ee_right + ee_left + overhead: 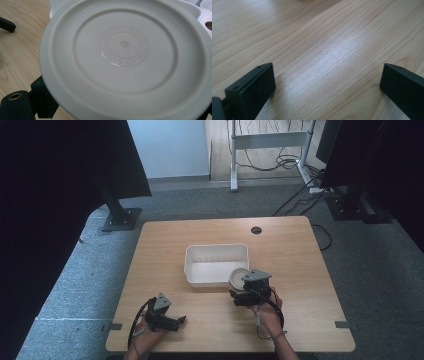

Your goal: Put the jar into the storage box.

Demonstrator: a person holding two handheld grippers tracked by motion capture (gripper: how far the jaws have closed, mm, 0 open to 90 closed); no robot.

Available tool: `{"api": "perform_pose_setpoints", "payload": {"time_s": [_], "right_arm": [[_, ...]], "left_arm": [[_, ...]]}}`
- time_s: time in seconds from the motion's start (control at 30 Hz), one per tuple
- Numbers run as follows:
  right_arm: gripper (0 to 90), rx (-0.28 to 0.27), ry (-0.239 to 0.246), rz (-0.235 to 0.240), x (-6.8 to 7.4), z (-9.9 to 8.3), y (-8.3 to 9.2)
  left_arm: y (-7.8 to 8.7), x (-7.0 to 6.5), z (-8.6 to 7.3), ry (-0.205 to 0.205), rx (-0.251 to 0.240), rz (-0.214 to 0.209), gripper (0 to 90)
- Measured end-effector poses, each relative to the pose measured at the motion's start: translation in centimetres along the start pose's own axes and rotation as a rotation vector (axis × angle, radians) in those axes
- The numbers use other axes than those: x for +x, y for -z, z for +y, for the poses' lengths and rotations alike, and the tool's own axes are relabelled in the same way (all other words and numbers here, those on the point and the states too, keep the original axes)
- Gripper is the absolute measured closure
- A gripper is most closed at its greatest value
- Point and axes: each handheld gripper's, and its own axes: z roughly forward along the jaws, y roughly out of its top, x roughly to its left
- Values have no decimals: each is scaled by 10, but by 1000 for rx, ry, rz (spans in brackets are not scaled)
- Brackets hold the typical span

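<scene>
Wooden bench (300,270): a cream lid (125,57) is gripped by the right claw (245,292) at the white tub's (216,251) five o'clock, not yet dropped in; the left claw (176,321) is spread open, empty.

Tub (216,264) at counter (165,240) centre. Round lid (236,277) touching tub's 5 o'clock corner. Left claw (181,320) at tub's 7 o'clock, well apart.

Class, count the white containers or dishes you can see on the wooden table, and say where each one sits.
2. A rectangular white bin sits mid-table; a round white dish is held in the right gripper at the bin's near right corner. None seems hidden.
</scene>
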Motion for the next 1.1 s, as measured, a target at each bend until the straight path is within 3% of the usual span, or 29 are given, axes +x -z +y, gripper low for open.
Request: {"api": "perform_pose_setpoints", "payload": {"time_s": [0.4, 0.8, 1.1], "right_arm": [[92, -17, 12, 5, 7, 20, -16], [93, -31, 25, -23, 14, 38, -34], [92, -14, 1, -54, 19, 47, -55]], "left_arm": [[-1, 0, 0, 4, -10, 0, 0], [0, 0, 0, -4, -3, 1, 0], [0, 1, 0, -8, -1, -3, 0]]}}
